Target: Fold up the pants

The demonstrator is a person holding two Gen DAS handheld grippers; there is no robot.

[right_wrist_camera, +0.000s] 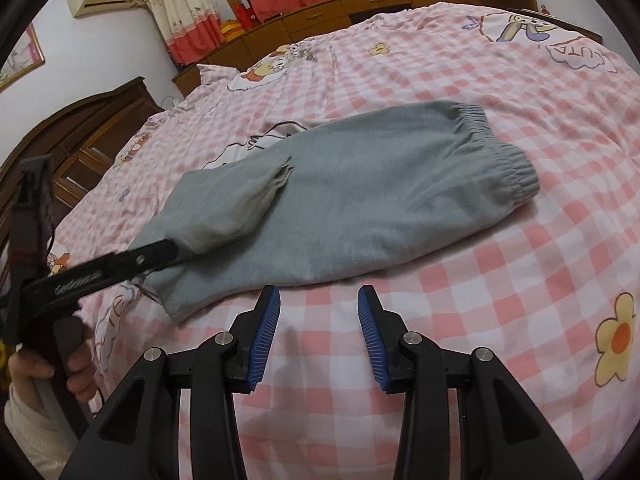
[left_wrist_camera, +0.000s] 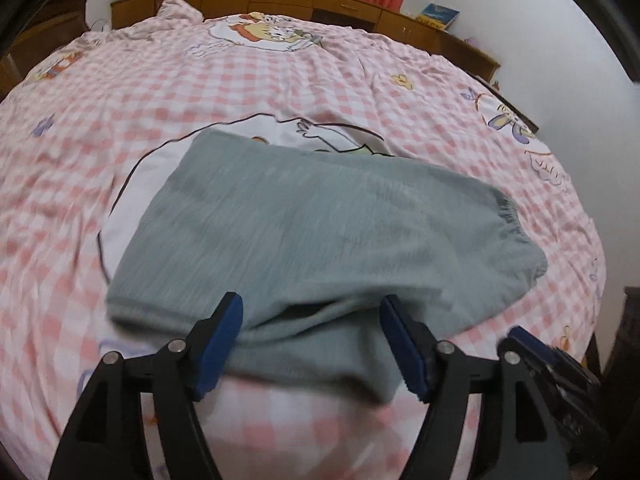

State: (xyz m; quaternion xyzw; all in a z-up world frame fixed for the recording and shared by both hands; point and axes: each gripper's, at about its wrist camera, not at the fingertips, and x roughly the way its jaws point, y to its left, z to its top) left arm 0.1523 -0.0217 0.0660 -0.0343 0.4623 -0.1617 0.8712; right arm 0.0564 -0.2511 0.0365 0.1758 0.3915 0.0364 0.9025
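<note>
A: We are looking at grey pants (right_wrist_camera: 360, 184) lying on the pink checked bedspread (right_wrist_camera: 500, 288), already doubled leg on leg, with a further flap at the leg end lying back over the body. So we are judging the fold as partly made, not finished.

B: Agreed. Our left gripper (left_wrist_camera: 311, 344) is standing wide, its blue pads either side of the near edge of the cloth, and we are not seeing it pinch anything. In the right wrist view it is reaching in at the turned-over end.

A: Our right gripper (right_wrist_camera: 318, 336) is hovering just short of the near edge, fingers moderately apart, holding nothing.

B: The long axis is running across our view, slightly slanted: elastic waistband (right_wrist_camera: 500, 152) away to the right and farther off, folded end to the left and nearer.

A: Next we are probably needing both claws to close on the left end and carry it toward the waistband, keeping the layers stacked.
</note>
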